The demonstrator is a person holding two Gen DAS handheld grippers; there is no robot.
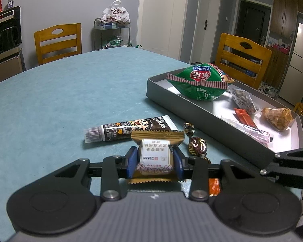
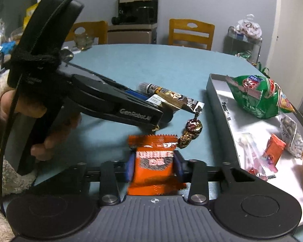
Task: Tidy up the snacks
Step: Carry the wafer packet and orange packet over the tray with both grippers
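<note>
My left gripper point(image 1: 154, 161) is shut on a gold-wrapped snack point(image 1: 156, 154), its blue pads pressing both sides. In the right wrist view that same gripper point(image 2: 159, 102) reaches in from the left, held by a hand in a fuzzy sleeve. My right gripper point(image 2: 154, 164) is shut on an orange snack packet point(image 2: 154, 161) just above the blue table point(image 2: 151, 64). A brown tube with a cartoon face point(image 1: 129, 128) and a foil-wrapped candy point(image 1: 197, 144) lie on the table just beyond. The grey tray point(image 1: 192, 113) on the right holds a green bag point(image 1: 200, 80) and several small packets.
Wooden chairs point(image 1: 57, 40) stand beyond the far table edge. A wire rack with a white bag point(image 1: 115, 14) is against the back wall. A dark appliance point(image 1: 4, 32) sits far left. The tray's near wall point(image 2: 222, 119) lies right of my right gripper.
</note>
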